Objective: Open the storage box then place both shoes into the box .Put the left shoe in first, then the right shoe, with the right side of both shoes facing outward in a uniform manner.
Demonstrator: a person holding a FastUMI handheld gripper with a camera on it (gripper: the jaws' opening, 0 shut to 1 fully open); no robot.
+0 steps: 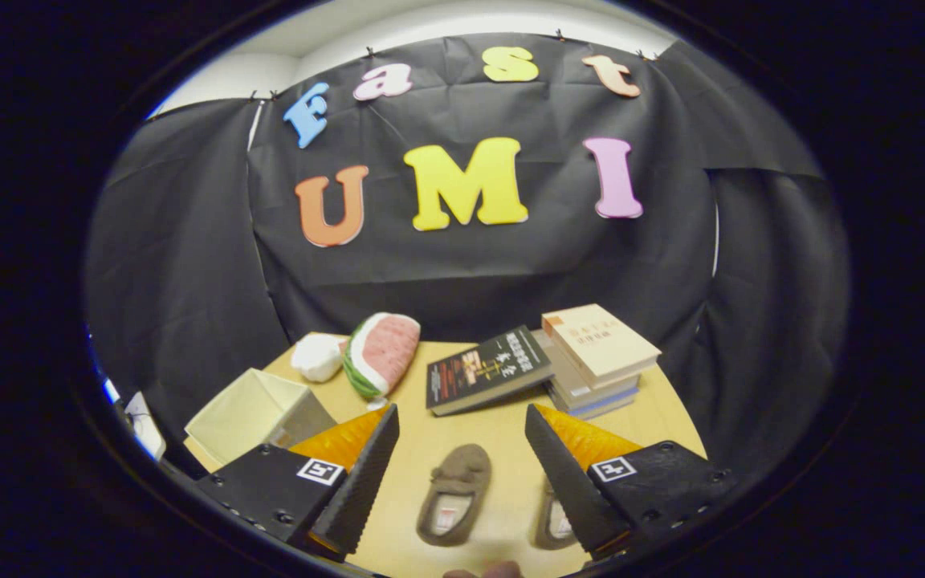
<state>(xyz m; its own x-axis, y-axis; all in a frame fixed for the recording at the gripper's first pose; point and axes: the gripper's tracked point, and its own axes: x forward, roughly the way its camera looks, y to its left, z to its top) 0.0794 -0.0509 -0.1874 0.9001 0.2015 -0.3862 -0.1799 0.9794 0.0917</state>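
brown suede slippers (454, 495) wait between the gripper's (459, 474) spread, empty jaws; cream fabric storage box (258, 417) at ten o'clock apparently needs opening first.

We see the right shoe (552, 518) half hidden behind one gripper (459, 437) finger; the gripper's fingers stand spread apart.

dark book (485, 369) at twelve o'clock ahead of the gripper (461, 413), cover print too small to read, stacked book (601, 341) at one o'clock likewise (blurred), square coded marker (320, 471) on each wide-spread finger
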